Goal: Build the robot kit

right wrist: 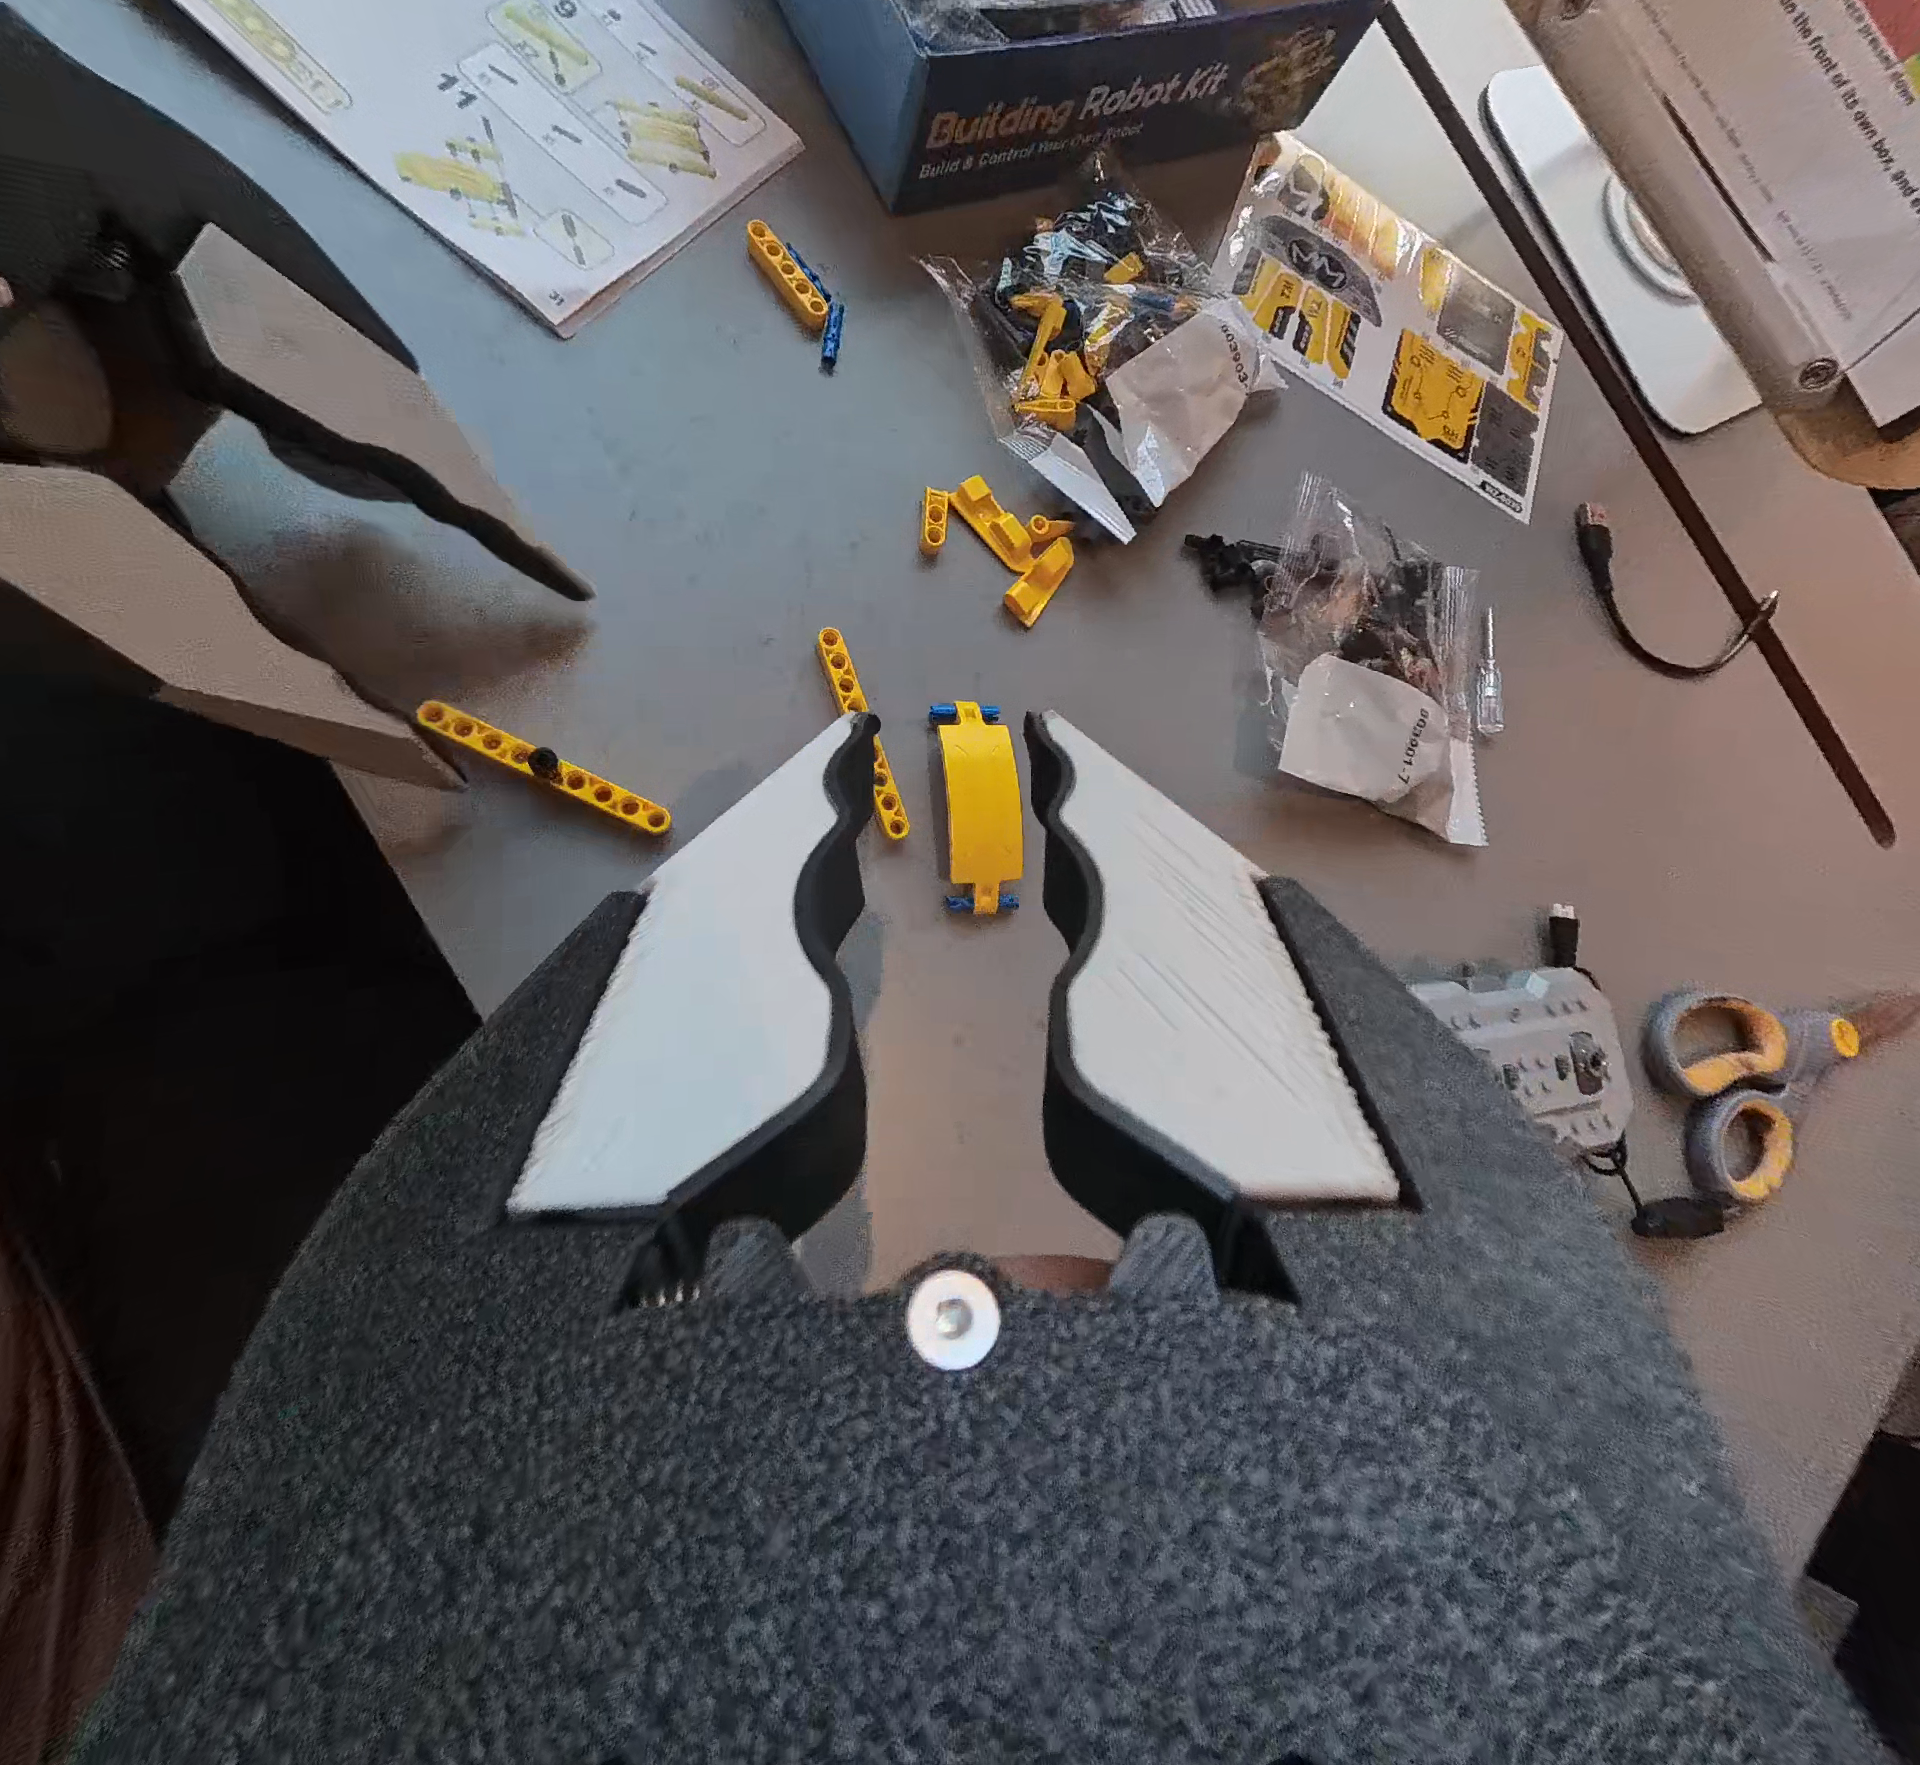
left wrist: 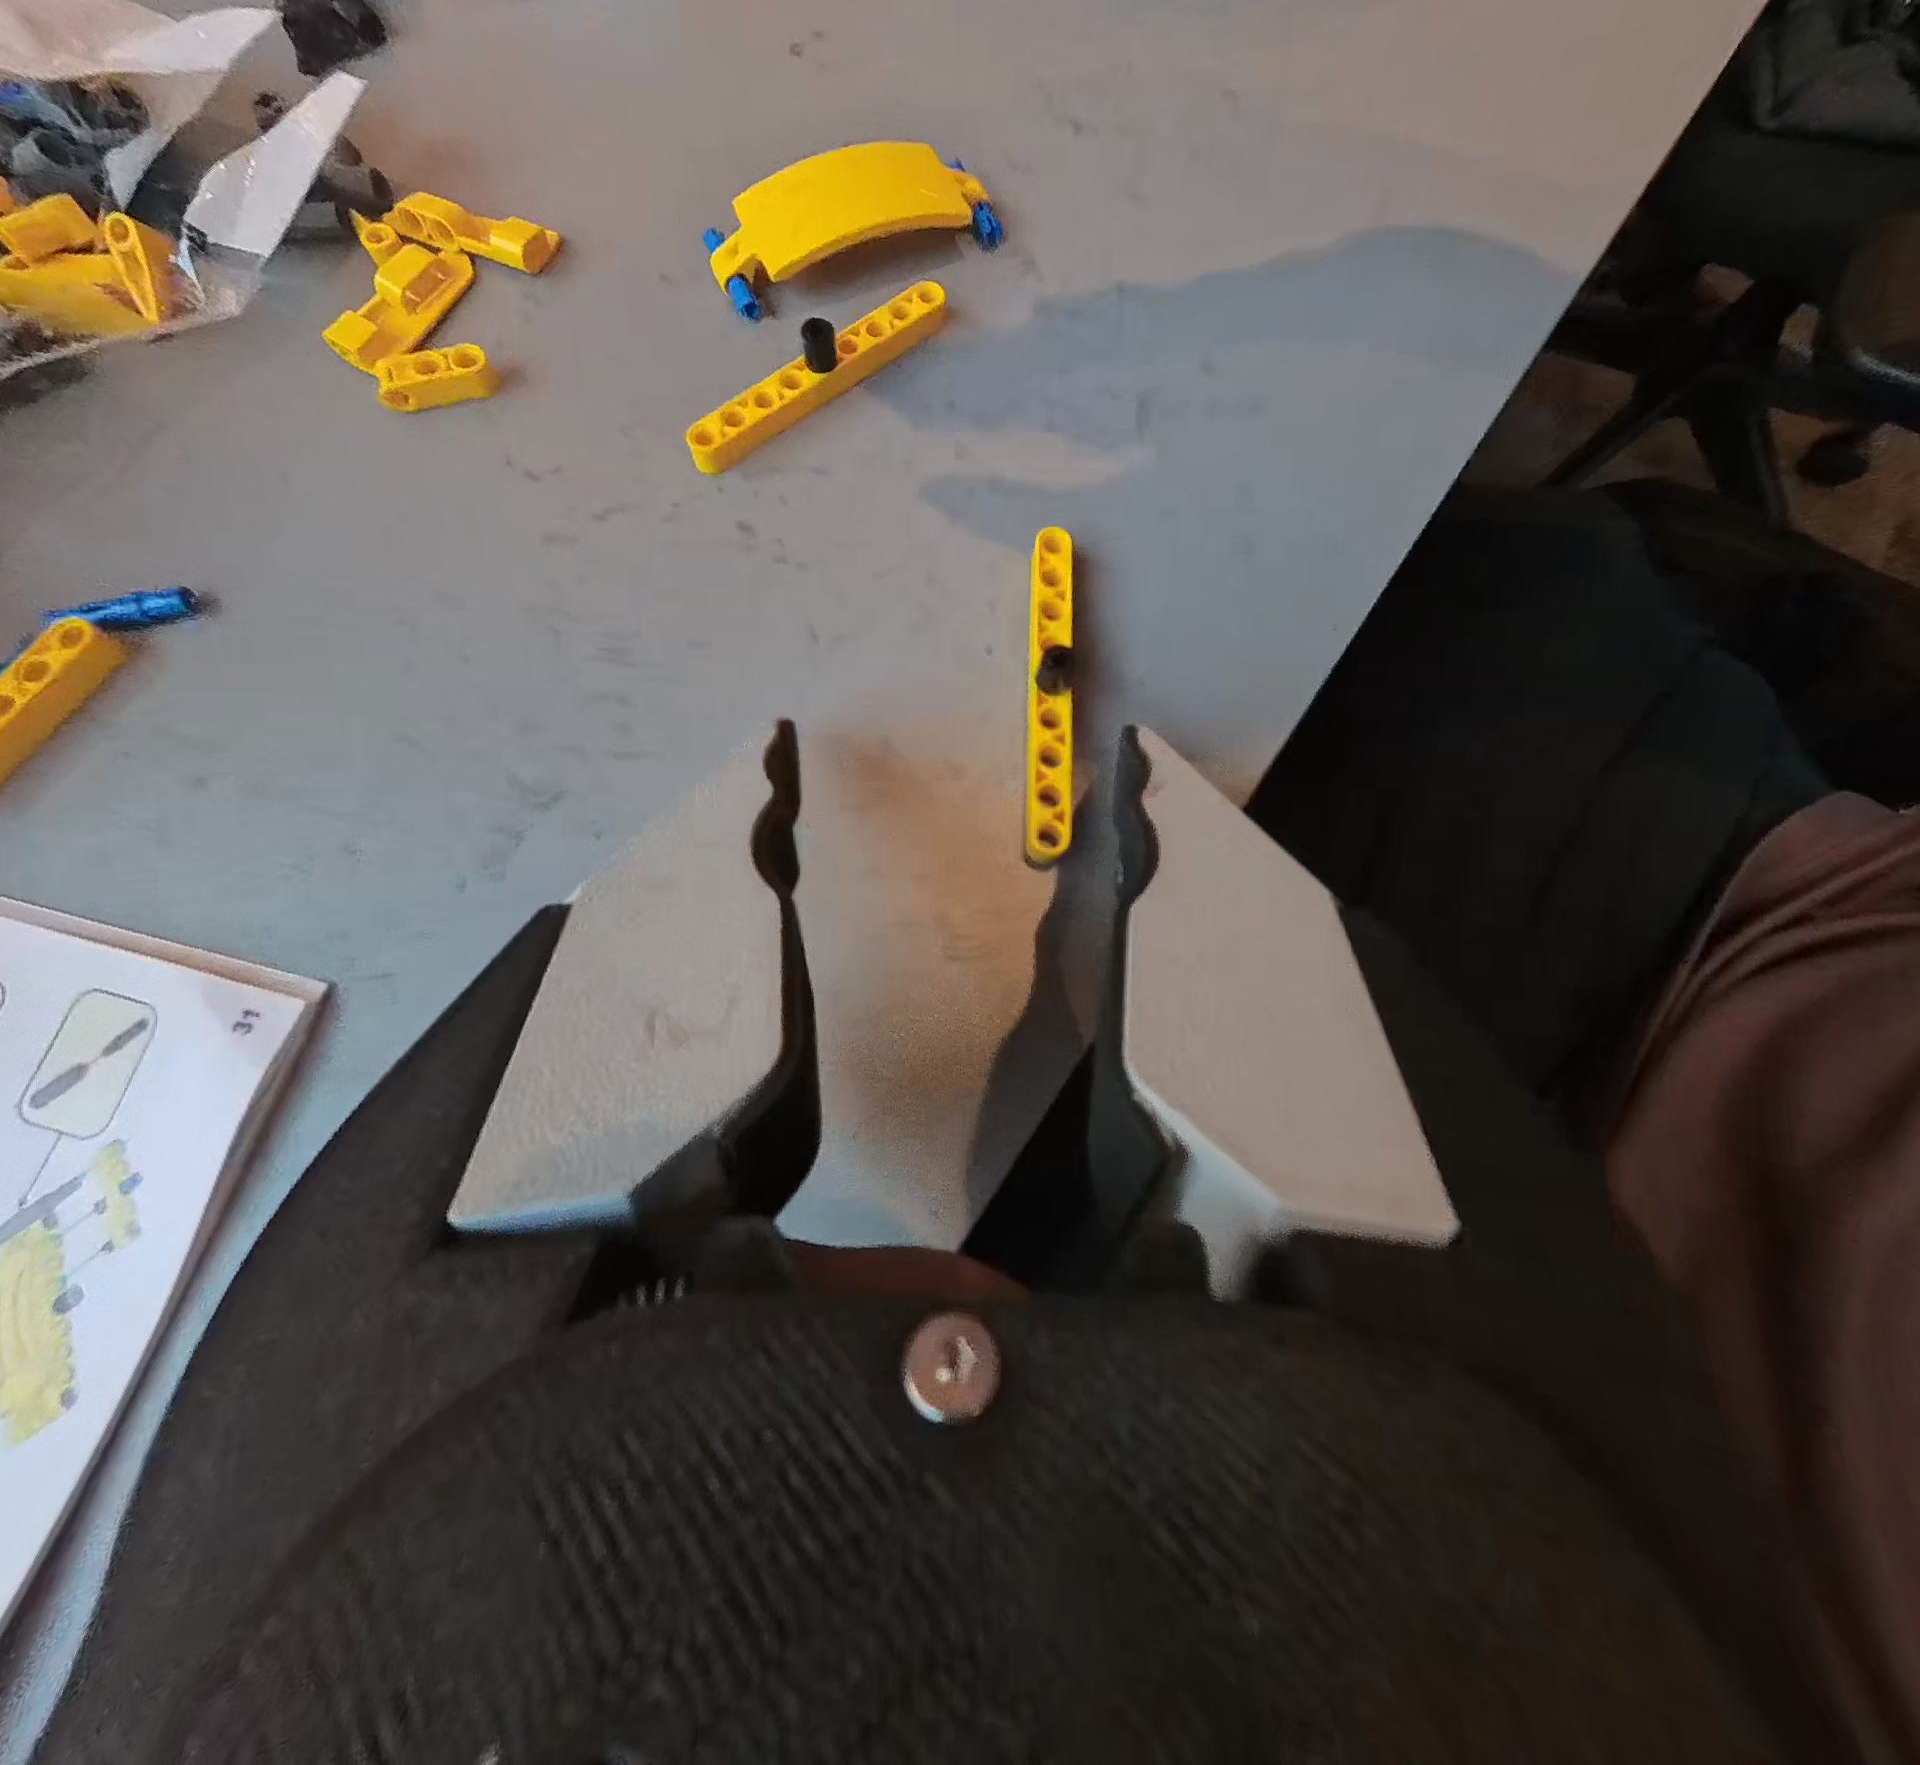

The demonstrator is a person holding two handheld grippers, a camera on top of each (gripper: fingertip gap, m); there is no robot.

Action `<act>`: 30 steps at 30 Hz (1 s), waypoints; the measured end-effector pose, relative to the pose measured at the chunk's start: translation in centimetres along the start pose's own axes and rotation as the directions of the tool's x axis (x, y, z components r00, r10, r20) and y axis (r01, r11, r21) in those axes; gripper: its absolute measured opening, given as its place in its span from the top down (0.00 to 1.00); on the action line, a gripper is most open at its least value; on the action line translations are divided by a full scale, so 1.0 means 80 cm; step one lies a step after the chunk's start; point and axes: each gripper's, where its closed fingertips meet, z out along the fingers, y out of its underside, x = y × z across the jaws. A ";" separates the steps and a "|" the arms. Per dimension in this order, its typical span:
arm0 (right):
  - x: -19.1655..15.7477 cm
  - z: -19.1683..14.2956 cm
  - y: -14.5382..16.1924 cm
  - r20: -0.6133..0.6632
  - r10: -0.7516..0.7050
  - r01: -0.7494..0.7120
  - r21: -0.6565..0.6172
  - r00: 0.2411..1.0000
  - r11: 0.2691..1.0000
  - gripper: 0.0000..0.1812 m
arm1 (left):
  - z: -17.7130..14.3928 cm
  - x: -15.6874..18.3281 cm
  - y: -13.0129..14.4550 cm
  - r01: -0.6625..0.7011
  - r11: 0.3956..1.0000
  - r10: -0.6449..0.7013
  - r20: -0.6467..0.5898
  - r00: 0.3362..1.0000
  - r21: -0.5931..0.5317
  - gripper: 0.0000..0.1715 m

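Left fingers (left wrist: 1130, 780) spread beside yellow beam (left wrist: 1049, 692), right fingers (right wrist: 1049, 780) spread around curved yellow panel (right wrist: 979, 806)

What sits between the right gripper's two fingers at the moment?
In the right wrist view, the curved yellow panel with blue pins lies on the table between the open right gripper's fingers, touching neither. A yellow beam runs beside its left finger.

Grey table (right wrist: 675, 489) with yellow beams (right wrist: 545, 768), booklet (right wrist: 436, 63), parts bags (right wrist: 1101, 354).
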 end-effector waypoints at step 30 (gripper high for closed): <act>0.011 0.057 -0.083 0.018 -0.056 0.052 0.164 0.998 0.985 0.83 | -0.044 -0.042 0.019 -0.014 0.963 -0.055 0.249 0.967 0.268 0.67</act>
